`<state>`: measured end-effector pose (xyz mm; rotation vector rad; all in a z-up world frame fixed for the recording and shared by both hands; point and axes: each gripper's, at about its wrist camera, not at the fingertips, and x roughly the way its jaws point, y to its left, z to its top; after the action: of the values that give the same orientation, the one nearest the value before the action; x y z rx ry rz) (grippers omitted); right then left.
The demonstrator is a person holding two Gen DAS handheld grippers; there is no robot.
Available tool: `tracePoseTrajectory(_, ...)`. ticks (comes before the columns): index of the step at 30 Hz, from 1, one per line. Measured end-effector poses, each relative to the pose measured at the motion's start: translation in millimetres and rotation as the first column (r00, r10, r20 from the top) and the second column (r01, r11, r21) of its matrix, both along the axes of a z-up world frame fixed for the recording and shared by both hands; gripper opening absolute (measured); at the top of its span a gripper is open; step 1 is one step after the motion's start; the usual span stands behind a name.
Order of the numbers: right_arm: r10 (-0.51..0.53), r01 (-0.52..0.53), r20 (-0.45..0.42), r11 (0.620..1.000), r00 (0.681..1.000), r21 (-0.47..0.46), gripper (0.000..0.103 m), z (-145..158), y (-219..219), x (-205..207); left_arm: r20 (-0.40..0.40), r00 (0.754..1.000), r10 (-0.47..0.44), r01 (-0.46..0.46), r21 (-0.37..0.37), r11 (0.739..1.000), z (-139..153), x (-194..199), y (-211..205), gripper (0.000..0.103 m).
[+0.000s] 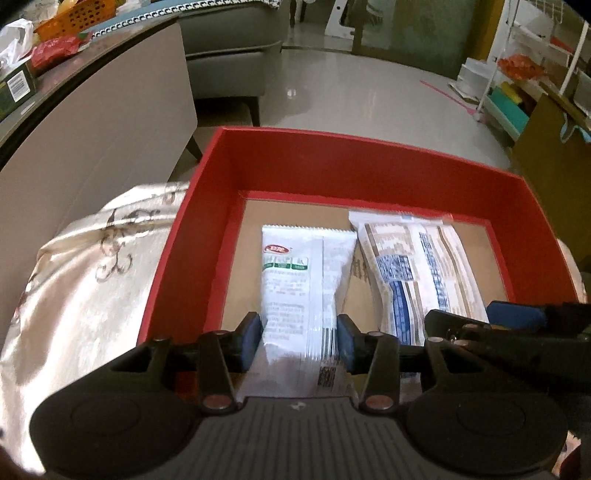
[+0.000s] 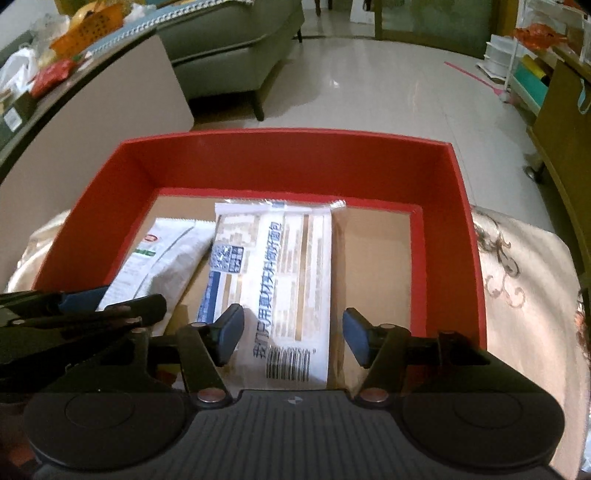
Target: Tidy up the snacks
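A red box [image 1: 369, 155] with a brown cardboard floor stands on a cream embroidered cloth. In it lie a white snack packet with a red and green label [image 1: 299, 280] and a white, blue and tan packet [image 1: 424, 273]. My left gripper [image 1: 297, 338] has its blue pads on both sides of the white packet's near end, touching it. My right gripper [image 2: 293, 334] is open over the near end of the blue and tan packet [image 2: 280, 273], its pads apart from it. The white packet [image 2: 162, 254] and red box [image 2: 458, 236] also show in the right wrist view.
The cream cloth [image 1: 85, 295] spreads around the box. A beige cabinet [image 1: 103, 129] with an orange basket [image 1: 74, 18] and red snack bags [image 1: 55, 51] stands at the left. A grey sofa [image 1: 229, 48] and shelves [image 1: 517, 92] stand beyond on a tiled floor.
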<state>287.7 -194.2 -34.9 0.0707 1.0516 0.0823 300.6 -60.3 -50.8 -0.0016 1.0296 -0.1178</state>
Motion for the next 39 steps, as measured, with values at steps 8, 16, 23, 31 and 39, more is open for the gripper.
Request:
tracePoseTrajectory(8, -0.002, 0.002, -0.061, 1.0, 0.998, 0.007, 0.071, 4.9, -1.0, -14.3, -0.012, 1.0, -0.018, 0.018, 0.022, 1.0, 6.5, -20.9, -3.8, 0.04)
tracePoseTrajectory(16, -0.007, 0.007, 0.045, 1.0, 0.999, -0.005, 0.075, 39.9, -8.8, -29.7, 0.086, 0.996, -0.03, 0.027, 0.038, 0.999, 39.0, -44.0, -4.8, 0.043)
tracePoseTrajectory(23, -0.002, 0.002, 0.102, 1.0, 0.995, 0.0, 0.079, 61.0, -6.3, -52.6, 0.135, 0.99, -0.039, 0.035, 0.027, 0.999, 59.2, -66.5, 4.3, 0.047)
tracePoseTrajectory(31, 0.019, -0.019, 0.121, 1.0, 0.992, -0.001, 0.082, 72.5, 3.1, -80.7, 0.148, 0.988, -0.053, 0.049, 0.037, 0.998, 66.7, -93.4, 12.4, 0.049)
tracePoseTrajectory(39, 0.04, -0.042, 0.098, 0.999, 0.994, 0.014, 0.085, 73.1, 11.4, -107.2, 0.12, 0.991, -0.06, 0.059, 0.017, 0.998, 67.4, -122.6, 27.7, 0.053)
